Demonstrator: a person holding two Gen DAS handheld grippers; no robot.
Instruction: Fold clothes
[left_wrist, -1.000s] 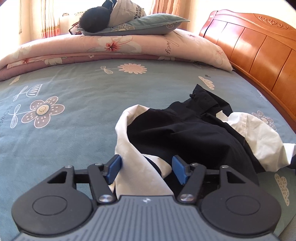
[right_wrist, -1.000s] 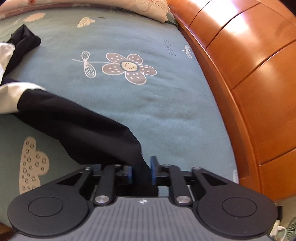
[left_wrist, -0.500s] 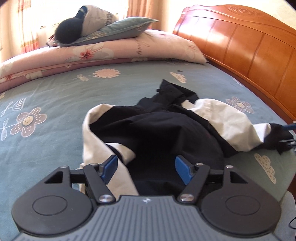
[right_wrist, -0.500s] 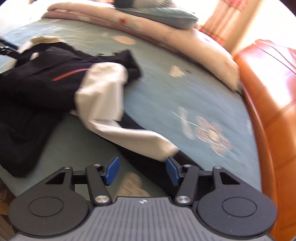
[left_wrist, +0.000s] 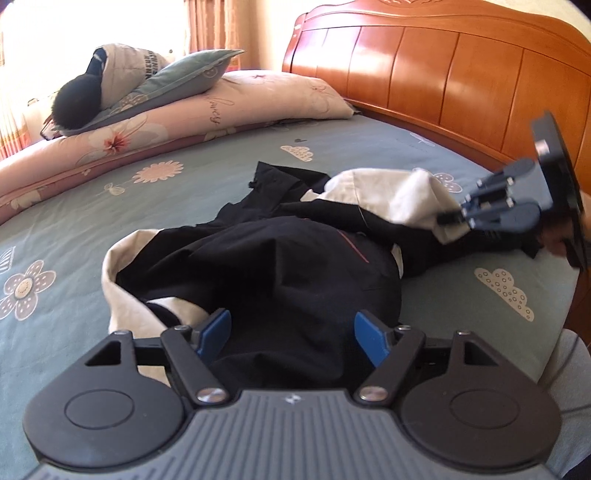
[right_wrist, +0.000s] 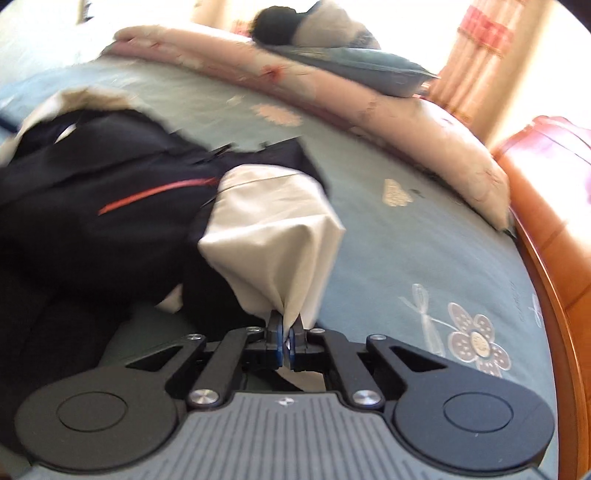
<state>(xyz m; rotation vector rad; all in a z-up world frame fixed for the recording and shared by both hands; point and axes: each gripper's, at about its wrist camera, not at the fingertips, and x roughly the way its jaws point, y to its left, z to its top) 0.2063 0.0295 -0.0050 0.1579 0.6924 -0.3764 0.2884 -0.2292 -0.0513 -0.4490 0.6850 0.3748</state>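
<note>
Gripping the cream sleeve (right_wrist: 280, 236) of the black-and-cream jacket (left_wrist: 280, 269), the right gripper (right_wrist: 286, 341) now has its jaws together on a fold of that fabric, which rises in a taut cone from the blue pads; half a second ago the same jaws stood apart above the sleeve, and a second ago they were nearly together on a black part of the garment. The left gripper (left_wrist: 291, 334) has its jaws wide apart, lying over the near black bulk of the jacket and holding nothing, as in the earlier frame. The jacket lies crumpled on the blue flowered bedsheet (left_wrist: 92, 206), near the bed's front edge and closer to the wooden headboard (left_wrist: 461, 70) side than to the pillows (left_wrist: 229, 107). By this evidence the garment is not yet folded: the new hold on the sleeve suggests it is about to be drawn out or laid across the body.
</note>
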